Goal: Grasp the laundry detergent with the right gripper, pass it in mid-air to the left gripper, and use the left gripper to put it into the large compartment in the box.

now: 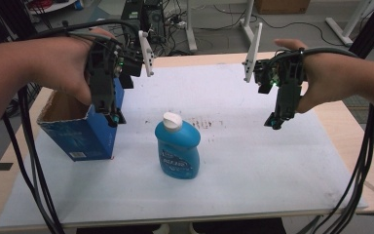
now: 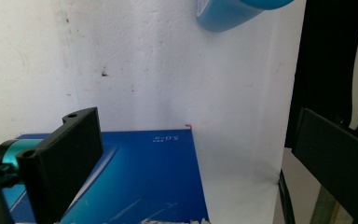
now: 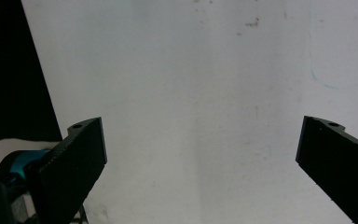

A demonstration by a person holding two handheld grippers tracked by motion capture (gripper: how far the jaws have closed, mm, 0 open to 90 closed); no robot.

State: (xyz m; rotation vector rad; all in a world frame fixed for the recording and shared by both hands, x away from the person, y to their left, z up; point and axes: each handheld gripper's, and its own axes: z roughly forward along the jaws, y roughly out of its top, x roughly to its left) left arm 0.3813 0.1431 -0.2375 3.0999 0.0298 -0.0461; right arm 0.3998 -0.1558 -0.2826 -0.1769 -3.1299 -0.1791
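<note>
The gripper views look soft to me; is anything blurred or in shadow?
Left gripper view: the near black left gripper and glossy blue cardboard box look soft. Right gripper view: hazy, evenly lit white foam board. High view: the blue plastic bottle casts a faint shadow.

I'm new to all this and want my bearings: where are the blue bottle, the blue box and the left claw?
blue bottle [image 1: 177, 151]: high view, on its front label.
blue box [image 1: 90, 139]: high view, on its blue side wall.
left claw [image 1: 114, 118]: high view, at its tips, over the box.

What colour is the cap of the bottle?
White; the cap tops the blue bottle, best seen in the high view.
</note>
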